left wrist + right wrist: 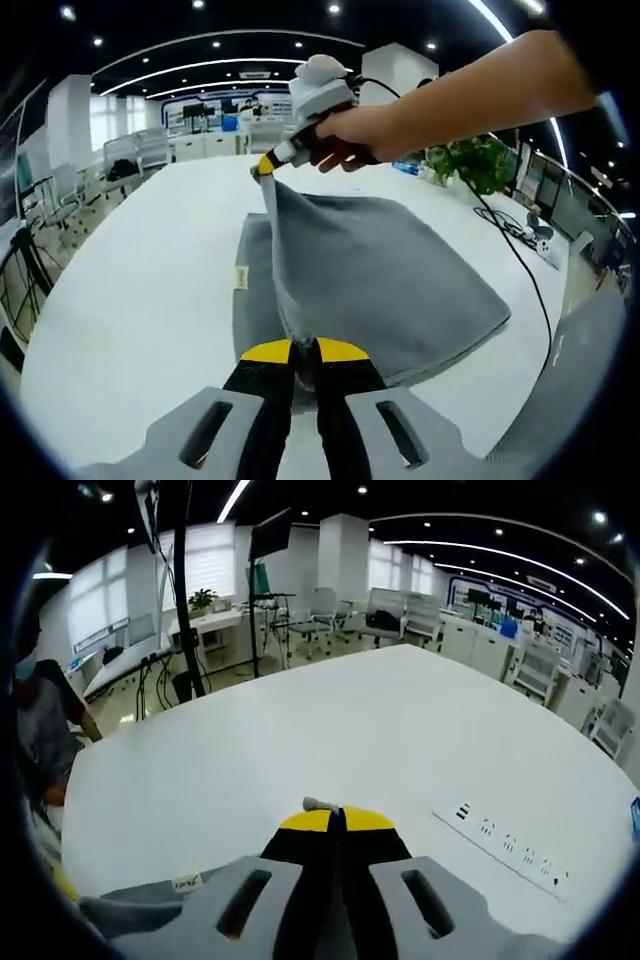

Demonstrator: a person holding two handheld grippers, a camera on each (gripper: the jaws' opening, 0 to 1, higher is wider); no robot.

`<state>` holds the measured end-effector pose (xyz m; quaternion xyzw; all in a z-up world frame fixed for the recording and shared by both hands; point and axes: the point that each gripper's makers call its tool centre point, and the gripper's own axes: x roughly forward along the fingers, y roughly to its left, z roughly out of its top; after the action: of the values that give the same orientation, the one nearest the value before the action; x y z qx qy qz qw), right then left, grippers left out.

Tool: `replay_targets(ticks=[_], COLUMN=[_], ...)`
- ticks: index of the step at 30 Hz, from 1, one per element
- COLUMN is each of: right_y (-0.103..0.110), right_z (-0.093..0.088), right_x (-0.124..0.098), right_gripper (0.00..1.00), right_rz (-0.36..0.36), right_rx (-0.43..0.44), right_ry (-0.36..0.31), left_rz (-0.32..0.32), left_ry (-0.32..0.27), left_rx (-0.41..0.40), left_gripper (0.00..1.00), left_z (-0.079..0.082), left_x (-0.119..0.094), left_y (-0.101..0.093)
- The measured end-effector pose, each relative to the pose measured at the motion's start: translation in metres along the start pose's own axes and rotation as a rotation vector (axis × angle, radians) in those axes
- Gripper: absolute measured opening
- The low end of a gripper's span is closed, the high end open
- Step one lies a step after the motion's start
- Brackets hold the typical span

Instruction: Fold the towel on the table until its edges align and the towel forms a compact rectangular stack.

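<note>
There's a small cream tag [240, 277] sewn on the towel's edge, and the same kind of tag [186, 883] turns up low in the right gripper view, but the print on both is too tiny to read. The only other markings are a row of small dark marks [505, 848] set into the table [130, 300], past the right gripper's tips, and I can't tell what they say either.

The grey towel [390, 290] sits on the white table, roughly in the middle of it. 1 layer lies flat against the tabletop, and another layer is lifted off it along 1 edge, stretched between the 2 grippers.

The left gripper [303, 352] is clamped down on the towel's near edge. Its yellow-tipped jaws are pressed almost together, with grey cloth pinched between them.

The right gripper [266, 165] is on the far side of the towel, held by a person's hand [350, 135] on a bare arm. It has the far corner pinched in its yellow tip and raised above the table, so the cloth hangs down from it in a sloping sheet. In its own view the right gripper [337, 818] has its jaws squeezed tight, with a little nub of grey cloth poking out at the tips.

A black cable [520, 260] trails across the table, beside the towel.
</note>
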<state>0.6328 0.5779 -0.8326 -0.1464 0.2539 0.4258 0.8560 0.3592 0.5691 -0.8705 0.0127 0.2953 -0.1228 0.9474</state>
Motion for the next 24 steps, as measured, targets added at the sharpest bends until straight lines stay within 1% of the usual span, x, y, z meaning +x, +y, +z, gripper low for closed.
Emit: replay_targets(ticks=[1,4,7,9,10,11,12,14,15,17,19,20,21,23,24], right_y=[0.004,0.008,0.016,0.011,0.010,0.009,0.008,0.008,0.007,0.005,-0.002,-0.008,-0.009,-0.015,-0.019], right_z=[-0.003,-0.007,-0.011,-0.016,-0.017,-0.018,-0.018,-0.017,-0.017,-0.015,-0.010,-0.003,-0.004,-0.004,-0.005], right_x=[0.003,0.012,0.018,0.023,0.024,0.030,0.031,0.031,0.034,0.035,0.036,0.035,0.030,0.022,0.020], right_gripper=[0.00,0.00,0.00,0.00,0.00,0.00,0.00,0.01,0.03,0.07,0.17,0.20,0.21,0.21,0.21], right_rz=[0.001,0.006,0.011,-0.017,-0.023,-0.027,-0.029,-0.009,-0.001,0.002,-0.001,-0.019,-0.027,-0.030,-0.028], right_rx=[-0.012,-0.020,-0.019,-0.049,-0.055,-0.049,-0.041,-0.033,-0.033,-0.037,-0.035,-0.031,-0.031,-0.019,-0.011], right_ry=[0.006,0.014,0.016,0.031,0.029,0.031,0.032,0.022,0.021,0.020,-0.005,-0.040,-0.045,-0.044,-0.042], left_rz=[-0.001,0.003,0.019,0.024,0.026,0.027,0.029,0.043,0.047,0.064,0.070,0.080,0.089,0.122,0.123], left_ry=[0.010,0.021,0.043,0.044,0.054,0.069,0.079,0.106,0.108,0.104,0.103,0.100,0.090,0.051,0.036], left_rx=[0.002,-0.006,0.007,0.013,0.029,0.040,0.058,0.048,0.037,0.015,0.018,0.031,0.045,0.085,0.100], left_gripper=[0.07,0.07,0.07,0.07,0.08,0.08,0.08,0.10,0.11,0.14,0.17,0.18,0.19,0.22,0.23], left_z=[-0.005,-0.012,-0.019,-0.022,-0.023,-0.024,-0.025,-0.031,-0.032,-0.034,-0.036,-0.034,-0.031,-0.021,-0.016], left_x=[0.002,0.003,0.004,0.008,0.009,0.010,0.010,0.007,0.006,0.003,0.002,0.000,-0.001,-0.008,-0.007], left_y=[0.002,0.005,0.009,0.014,0.016,0.017,0.017,0.019,0.019,0.023,0.025,0.026,0.027,0.030,0.028])
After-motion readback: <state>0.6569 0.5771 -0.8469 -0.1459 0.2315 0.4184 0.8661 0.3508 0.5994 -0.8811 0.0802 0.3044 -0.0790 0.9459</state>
